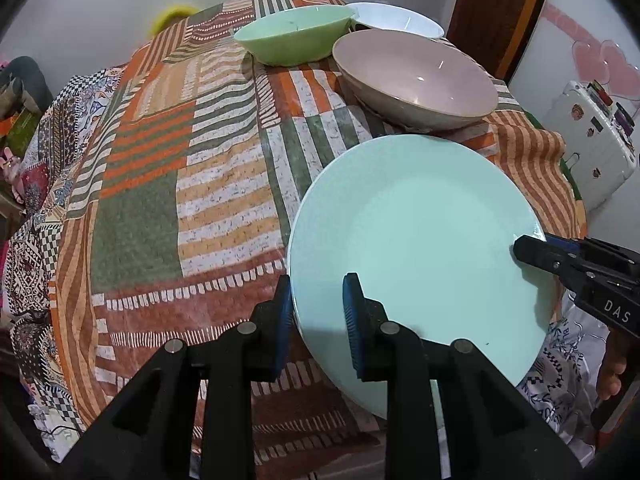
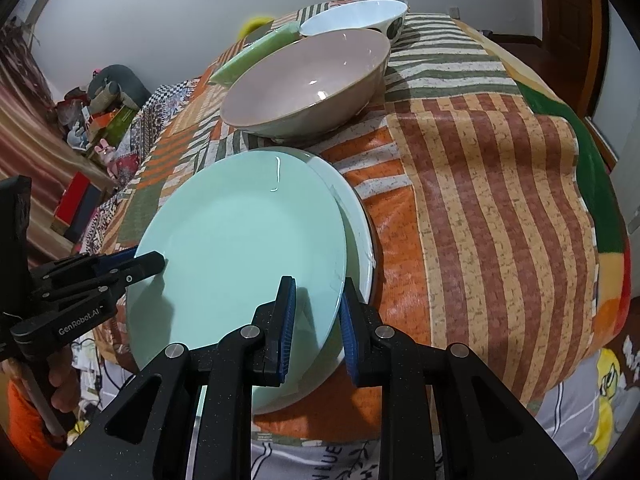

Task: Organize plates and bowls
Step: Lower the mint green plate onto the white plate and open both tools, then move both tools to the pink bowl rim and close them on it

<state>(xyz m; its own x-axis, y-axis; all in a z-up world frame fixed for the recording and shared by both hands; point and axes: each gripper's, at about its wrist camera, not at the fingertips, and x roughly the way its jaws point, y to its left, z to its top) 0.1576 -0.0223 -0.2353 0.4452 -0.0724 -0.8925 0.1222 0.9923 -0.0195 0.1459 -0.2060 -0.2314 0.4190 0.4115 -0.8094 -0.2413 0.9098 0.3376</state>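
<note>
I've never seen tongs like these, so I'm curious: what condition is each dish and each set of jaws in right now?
Round mint-green plate: held by both grippers, tilted above a second plate.
Pale plate underneath: lying flat on the cloth.
Large beige ceramic bowl: upright, empty.
Light green bowl: upright, empty.
White bowl: upright, inside partly hidden.
Left gripper: jaws clamped on the plate's rim.
Right gripper: jaws clamped on the opposite rim.

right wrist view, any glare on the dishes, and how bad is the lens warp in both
Right wrist view: a thin bright streak of glare on the mint plate near its far rim, and a small glint inside the pink bowl. Left wrist view: only faint glints in that bowl. Both views: strong fisheye bulge, dark corners, and the striped tablecloth curving away.
</note>
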